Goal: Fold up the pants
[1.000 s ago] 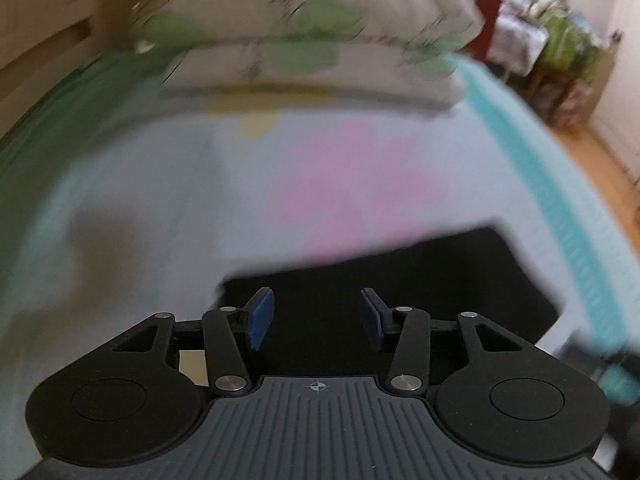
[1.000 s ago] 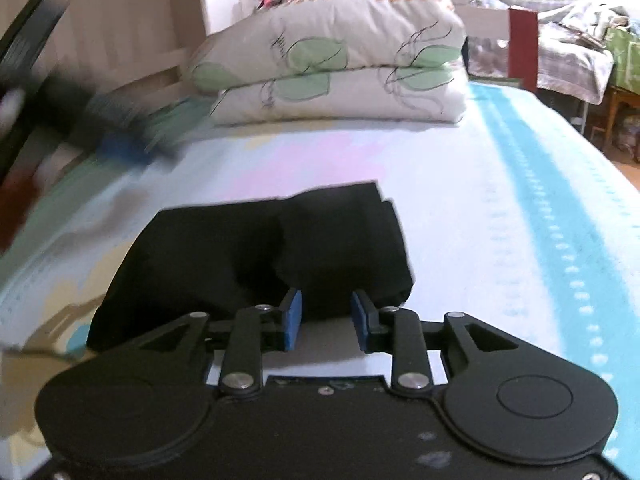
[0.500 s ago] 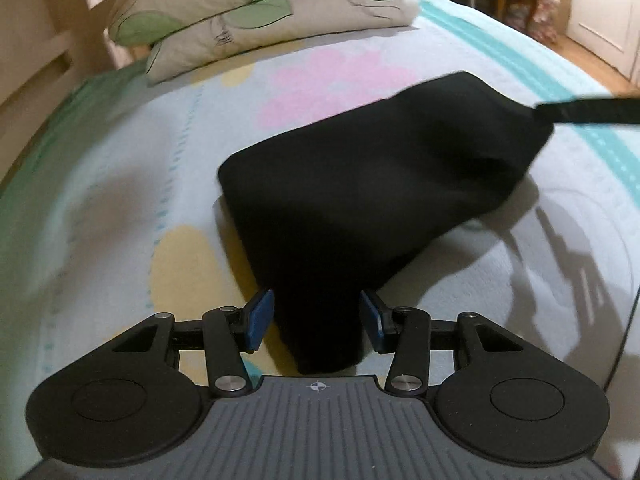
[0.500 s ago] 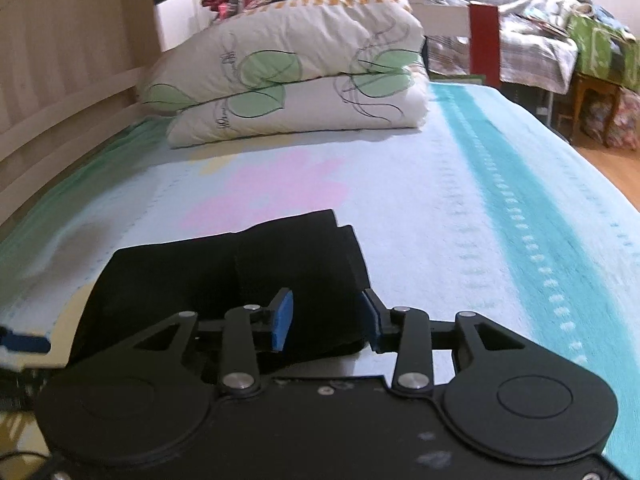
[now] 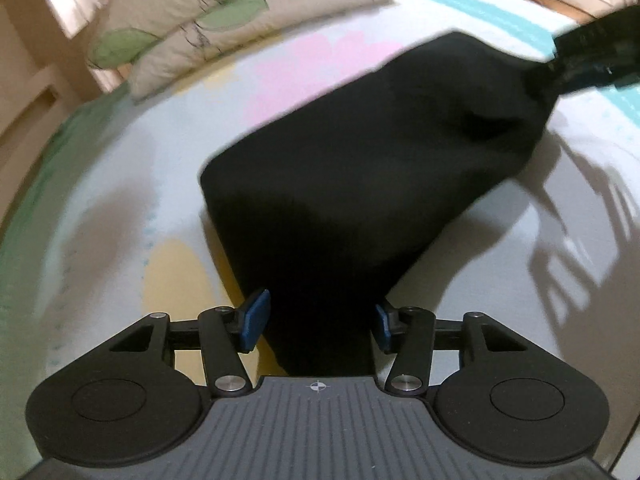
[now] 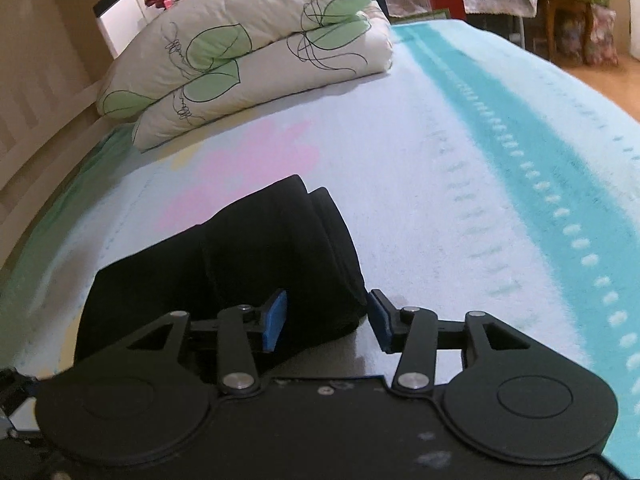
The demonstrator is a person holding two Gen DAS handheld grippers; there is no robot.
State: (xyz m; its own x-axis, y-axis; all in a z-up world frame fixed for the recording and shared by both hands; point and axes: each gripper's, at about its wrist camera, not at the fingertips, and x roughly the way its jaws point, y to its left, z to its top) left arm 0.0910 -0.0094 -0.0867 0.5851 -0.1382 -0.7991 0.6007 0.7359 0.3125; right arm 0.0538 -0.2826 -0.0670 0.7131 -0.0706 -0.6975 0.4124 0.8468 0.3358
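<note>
the black pants (image 5: 372, 168) are lying on the bedspread (image 6: 460, 200), already folded into a thick bundle, its rolled edges showing at the end nearest my right gripper (image 6: 326, 322). that end is sitting between the right jaws, which are opening; the blue pads look clear of the cloth, though the right-hand one is very near it. my left gripper (image 5: 318, 326) is straddling a narrower tail of the same bundle; its jaws are opening too, standing moderately wide, with a sliver of bedspread showing between the left pad and the fabric. the other pad's contact i cannot tell, black on black.

i am reading this as the release after setting the fold down. to do it well, i am letting both pairs of jaws spread fully before backing away, so no pad drags a layer and undoes the stack. pulling straight back along the fingers seems safer than lifting.

further out, the folded leaf-print quilt (image 6: 256, 52) is sitting well beyond the pants, near the headboard. clutter past the bed's far edge is too blurred to name.
</note>
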